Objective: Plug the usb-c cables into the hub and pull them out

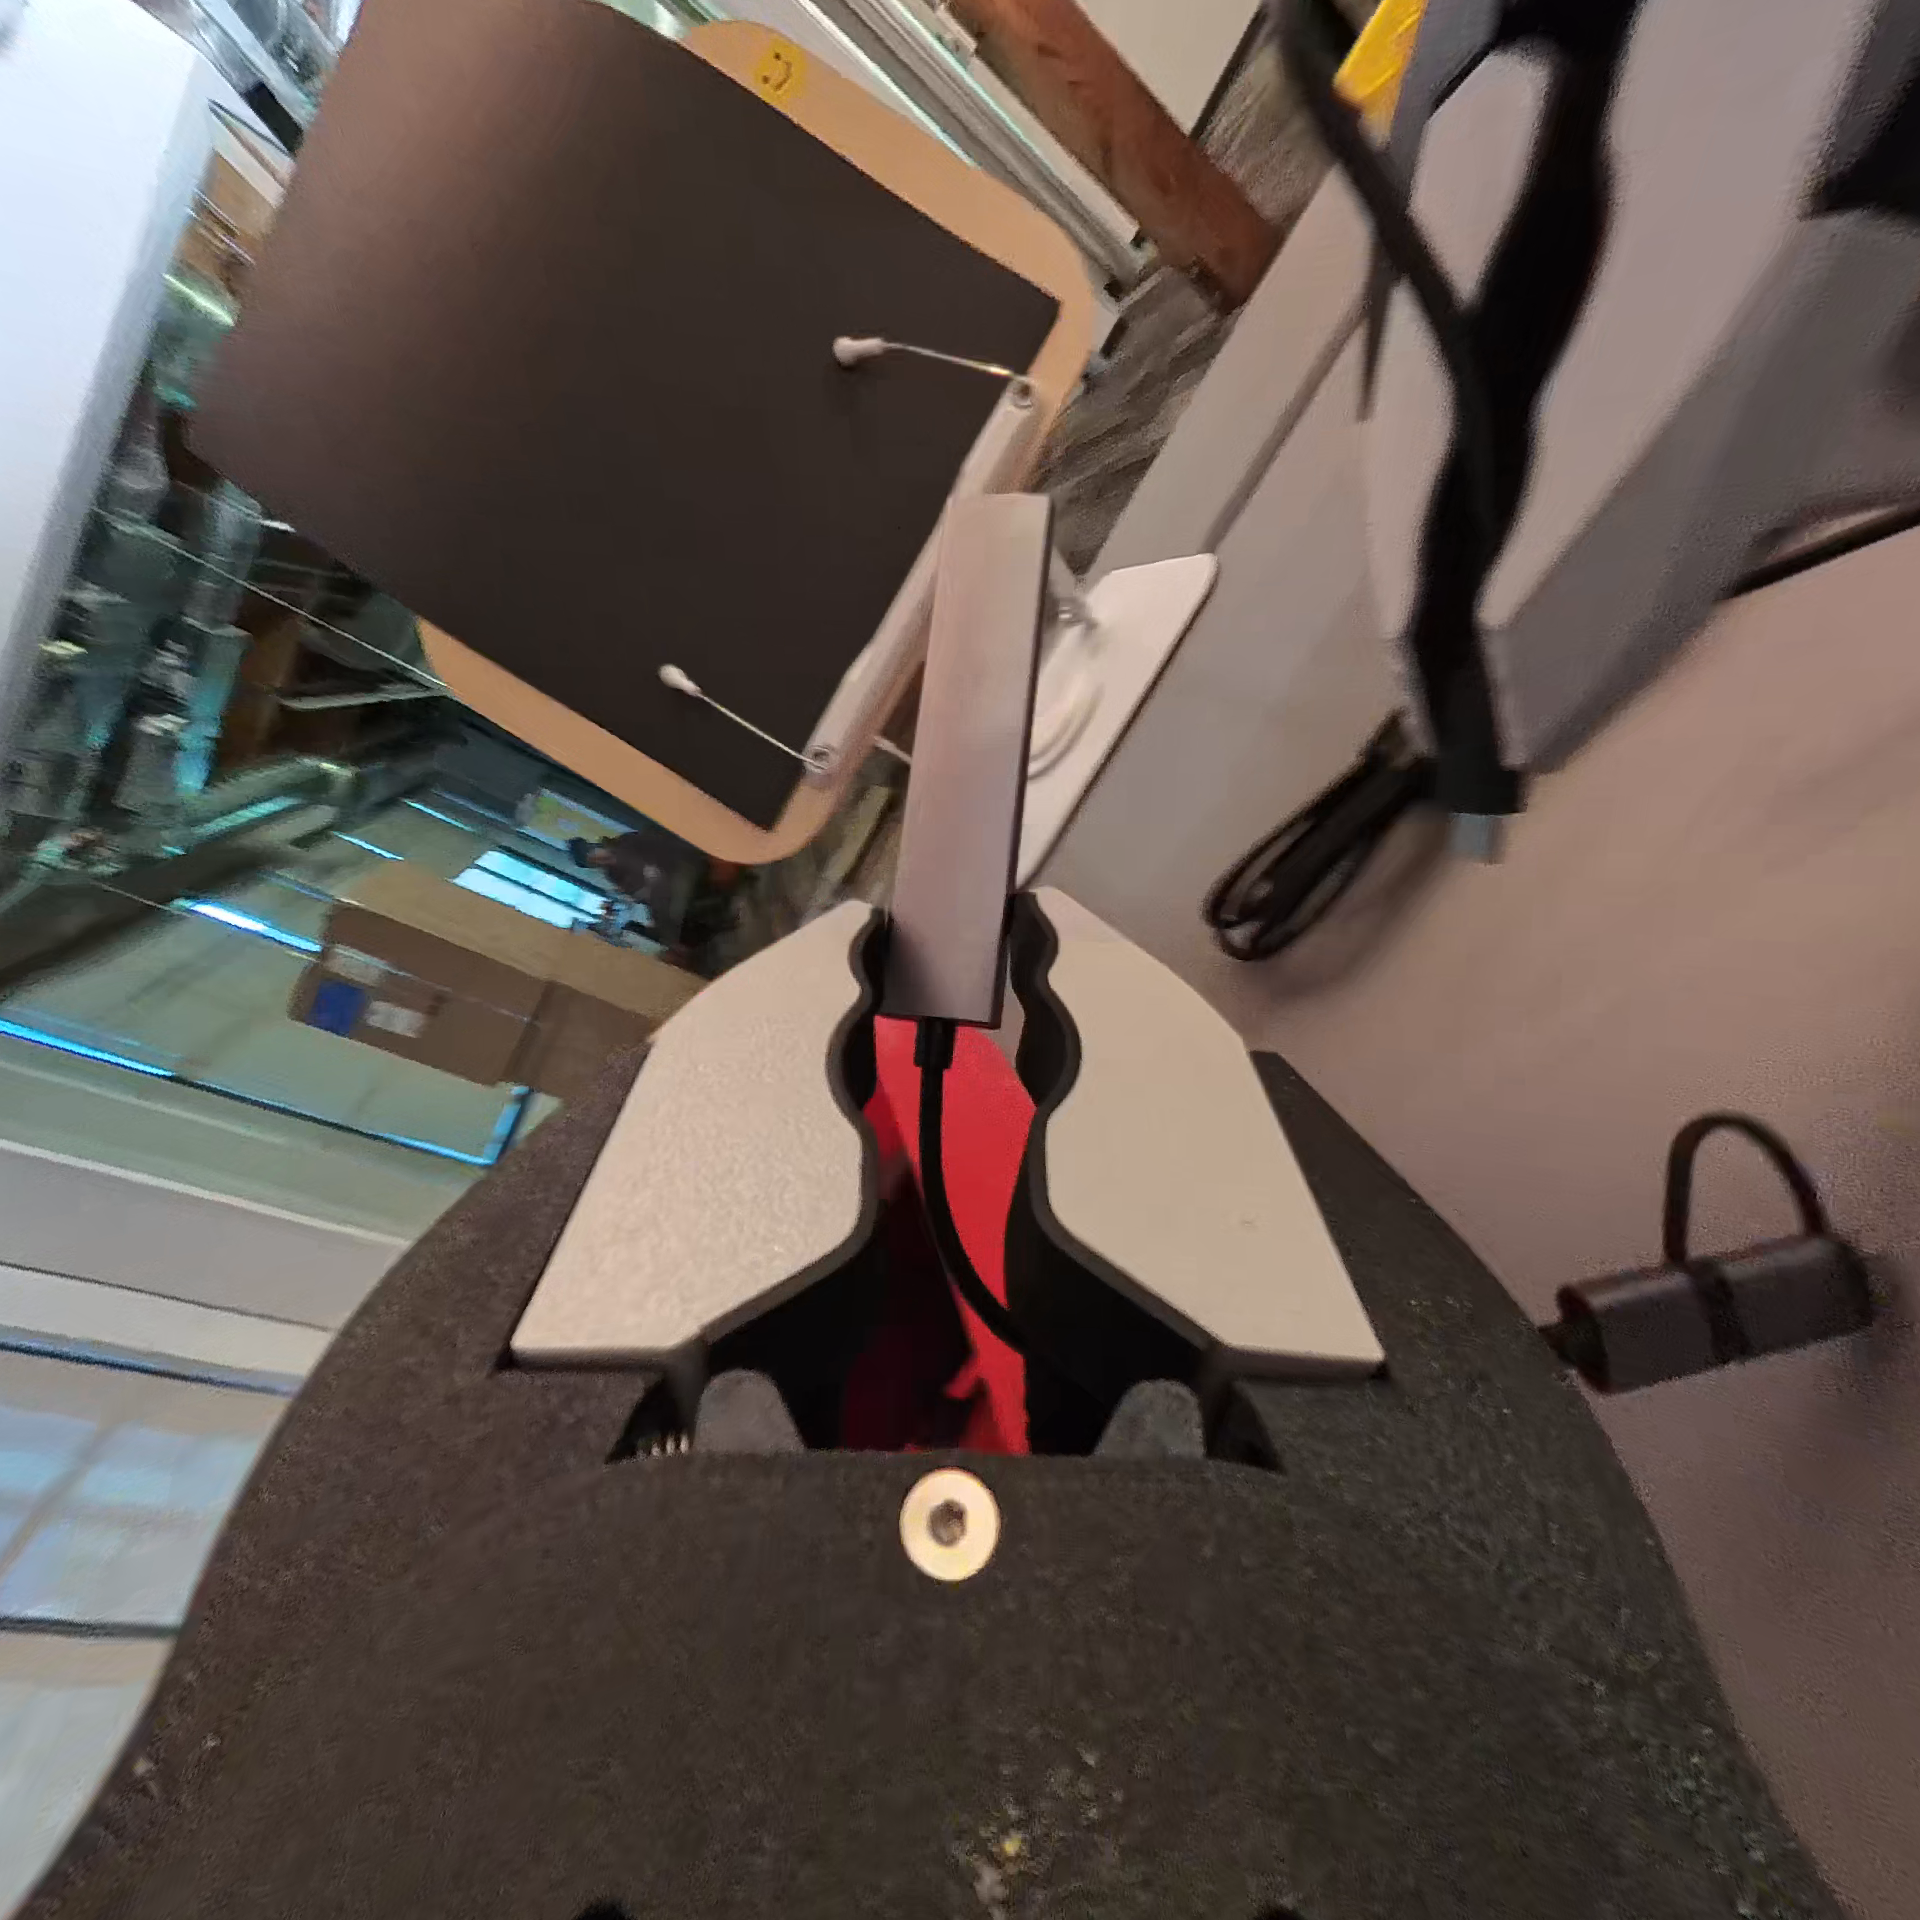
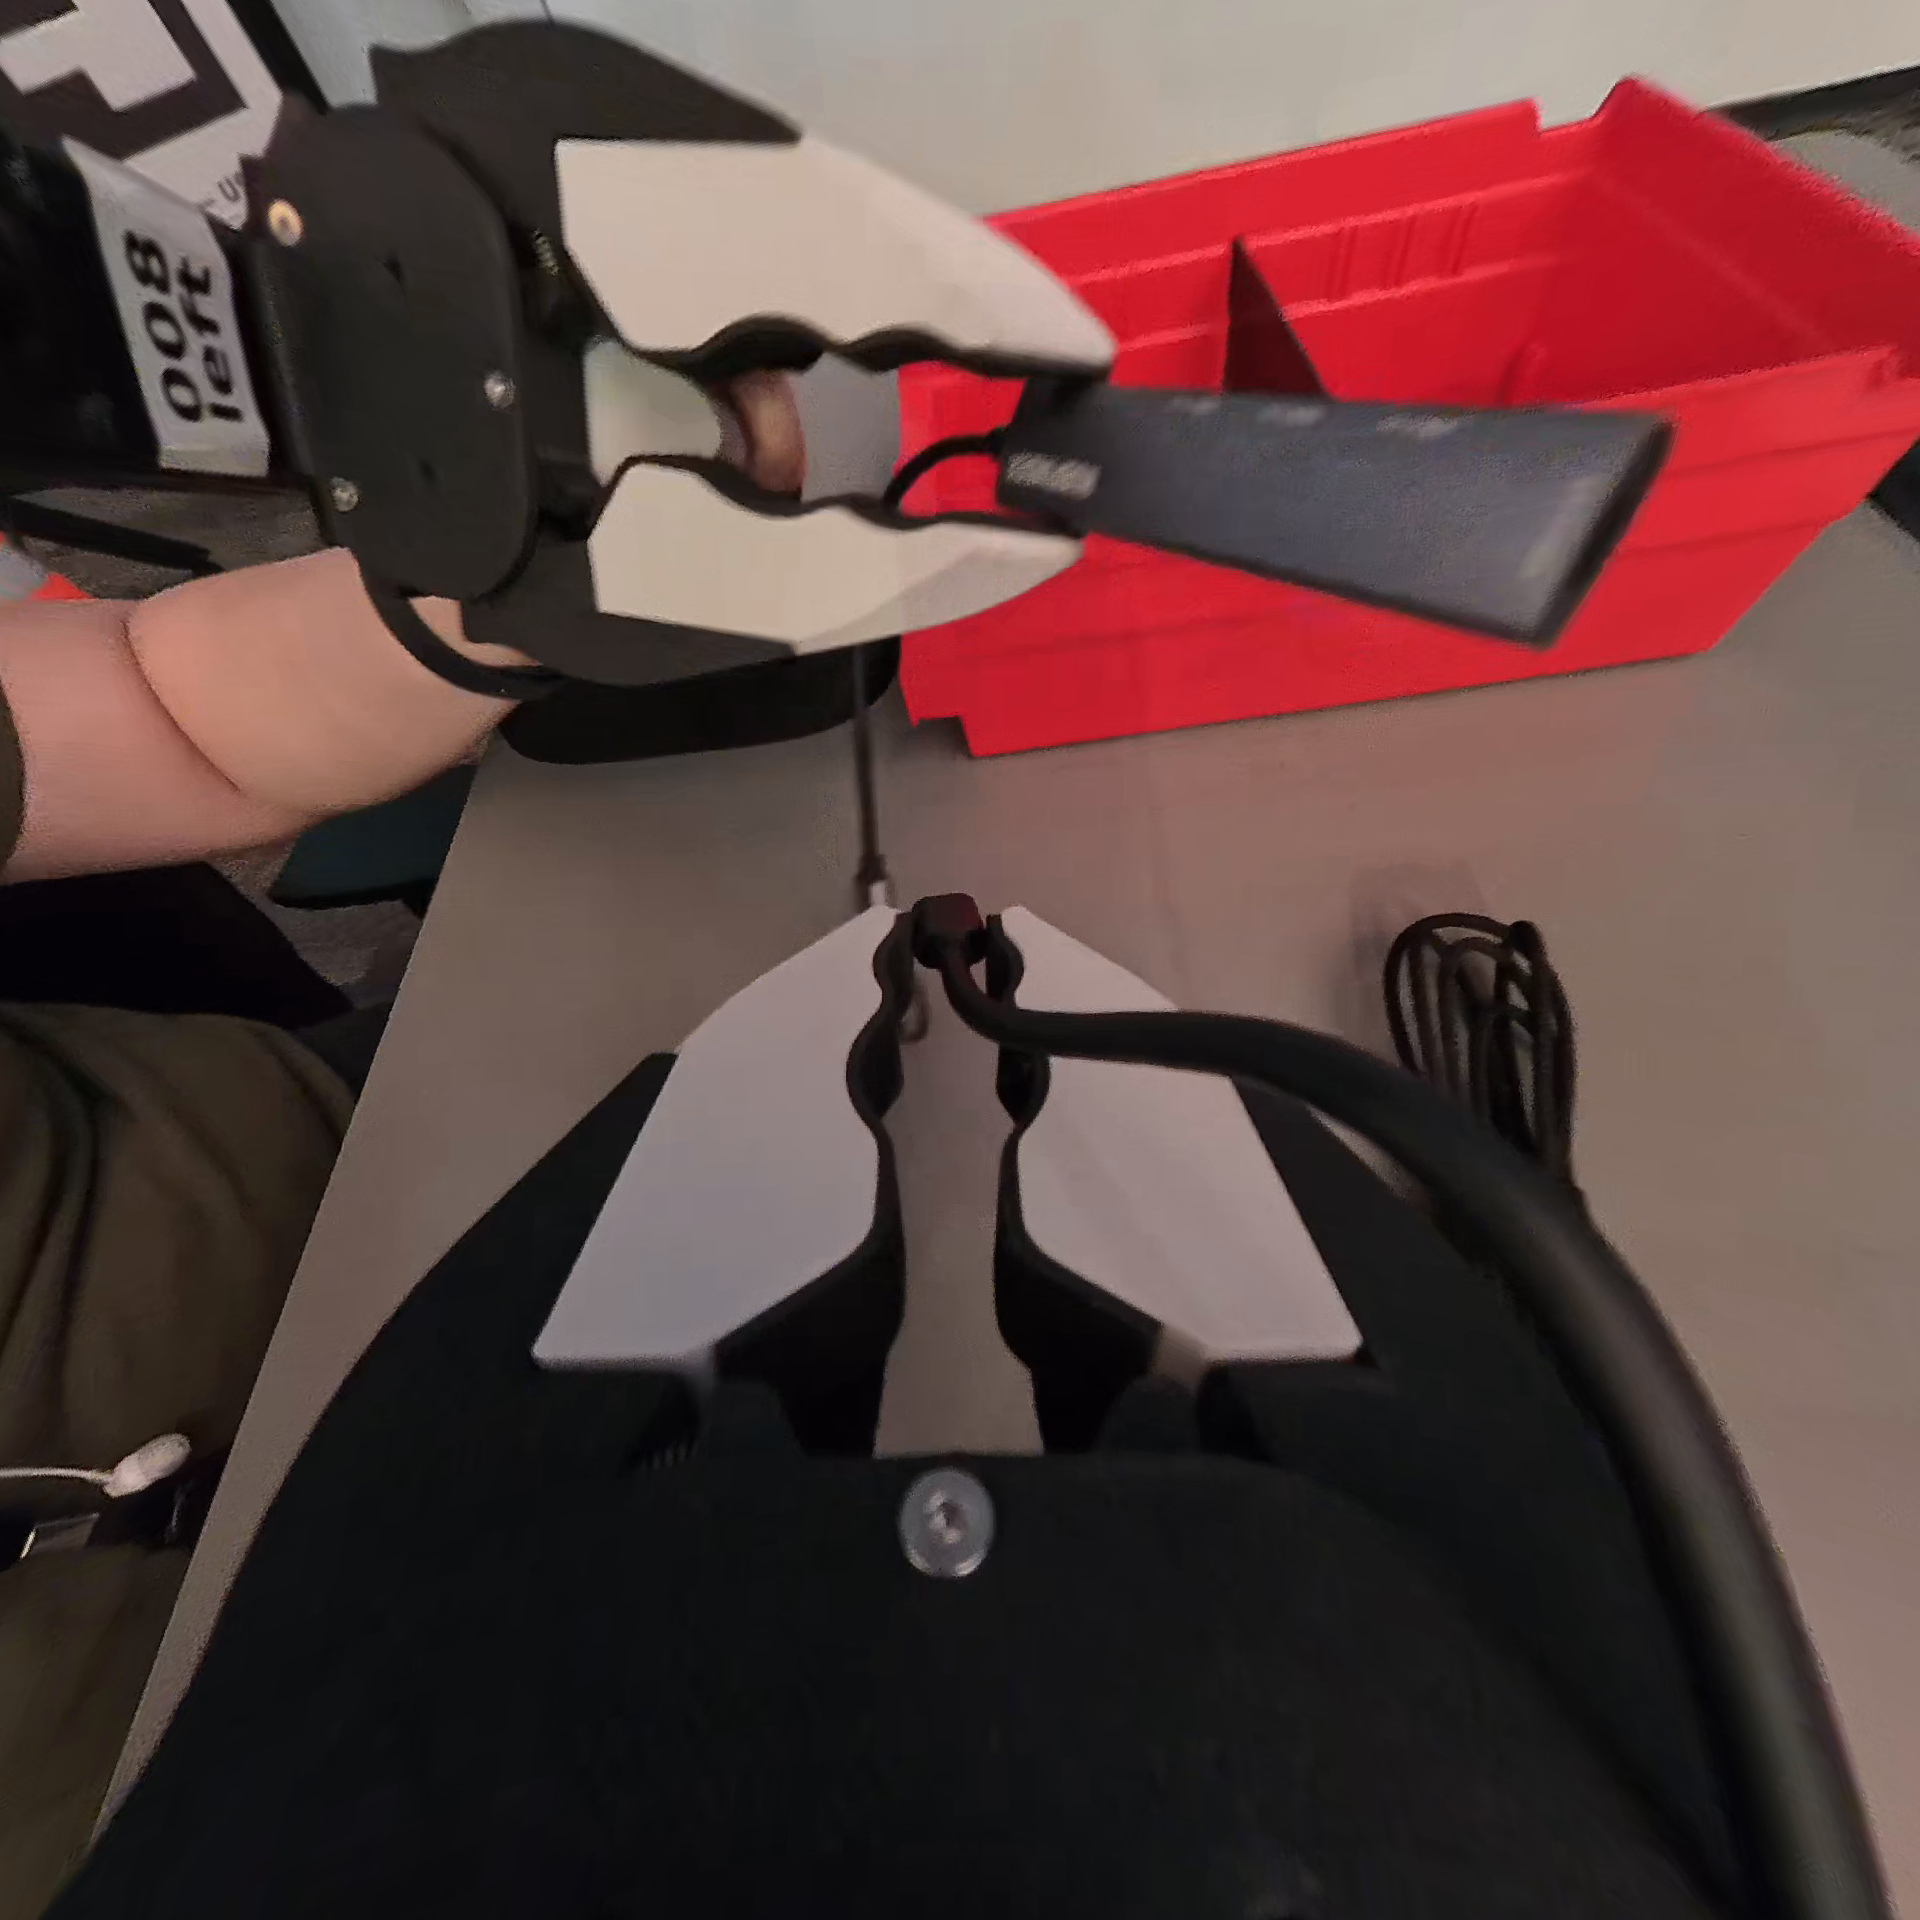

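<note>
Nearest my right camera, the right gripper (image 2: 948, 920) is clamped on the black plug of a usb-c cable (image 2: 1226, 1039), both fingertips pressed to it; the cord loops back over the right finger toward the lower right of the frame. Past the tips I see bare grey table (image 2: 1195, 810), with the table edge running diagonally down the left side. A coiled black cable (image 2: 1486, 1029) lies at right, well apart from the tips.

In the upper left of this view the left gripper (image 2: 1049, 457) is clamped on the end of the dark hub (image 2: 1351, 499), held in the air in front of a red bin (image 2: 1455, 291). The hub's own thin lead (image 2: 868, 790) hangs down toward the table, just beyond my right fingertips.

From the left wrist view the hub (image 1: 971, 727) stands out straight between the fingers, pads on both of its narrow sides. Only this view shows a small black adapter (image 1: 1714, 1314) on the table at lower right, a black-faced board (image 1: 582, 416) at upper left, and a dangling blurred black cable (image 1: 1475, 623) at upper right. The bin shows only as red between the fingers.
</note>
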`<act>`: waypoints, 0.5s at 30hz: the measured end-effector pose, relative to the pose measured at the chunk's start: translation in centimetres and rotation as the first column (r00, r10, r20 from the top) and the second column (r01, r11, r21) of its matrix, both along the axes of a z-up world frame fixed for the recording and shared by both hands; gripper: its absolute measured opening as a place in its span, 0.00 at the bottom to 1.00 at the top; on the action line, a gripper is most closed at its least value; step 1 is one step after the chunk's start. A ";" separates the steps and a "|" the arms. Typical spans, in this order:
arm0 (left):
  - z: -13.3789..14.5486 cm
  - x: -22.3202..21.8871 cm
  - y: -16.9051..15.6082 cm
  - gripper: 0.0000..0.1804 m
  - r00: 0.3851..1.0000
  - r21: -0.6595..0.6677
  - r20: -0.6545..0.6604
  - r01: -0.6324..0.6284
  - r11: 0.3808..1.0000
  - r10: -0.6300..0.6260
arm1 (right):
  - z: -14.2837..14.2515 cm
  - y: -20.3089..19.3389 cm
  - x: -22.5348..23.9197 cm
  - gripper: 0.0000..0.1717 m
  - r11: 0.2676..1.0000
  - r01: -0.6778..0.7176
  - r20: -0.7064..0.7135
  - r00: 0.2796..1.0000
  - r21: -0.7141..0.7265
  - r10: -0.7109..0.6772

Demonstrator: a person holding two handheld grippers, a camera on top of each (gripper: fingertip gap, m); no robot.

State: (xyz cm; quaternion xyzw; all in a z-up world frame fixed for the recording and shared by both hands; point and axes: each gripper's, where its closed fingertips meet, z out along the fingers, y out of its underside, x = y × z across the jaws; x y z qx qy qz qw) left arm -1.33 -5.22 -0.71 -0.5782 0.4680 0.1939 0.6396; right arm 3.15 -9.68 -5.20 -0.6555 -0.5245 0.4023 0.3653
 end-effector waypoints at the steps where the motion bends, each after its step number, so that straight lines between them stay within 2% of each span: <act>1: 0.9 0.1 1.0 0.12 0.999 0.033 -0.036 -0.018 0.999 0.020 | 0.5 0.2 0.2 0.08 1.000 0.008 -0.010 1.000 0.010 -0.008; 4: 3.0 0.3 3.9 0.12 0.989 0.139 -0.122 -0.071 0.988 0.088 | 2.2 0.2 1.0 0.08 0.999 -0.004 -0.047 0.999 0.038 0.006; 6: 3.1 0.7 4.8 0.12 0.981 0.177 -0.163 -0.077 0.981 0.106 | 2.9 -0.1 1.6 0.08 0.998 -0.030 -0.048 0.998 0.058 0.033; 11: -2.0 1.8 3.3 0.12 0.942 0.187 -0.312 -0.066 0.980 0.123 | 2.3 -1.7 3.1 0.08 0.989 -0.145 0.072 0.987 0.034 0.142; 15: -5.2 3.0 0.5 0.12 0.940 0.141 -0.333 -0.028 0.990 0.074 | 0.3 -2.3 3.6 0.08 0.982 -0.183 0.171 0.967 -0.039 0.187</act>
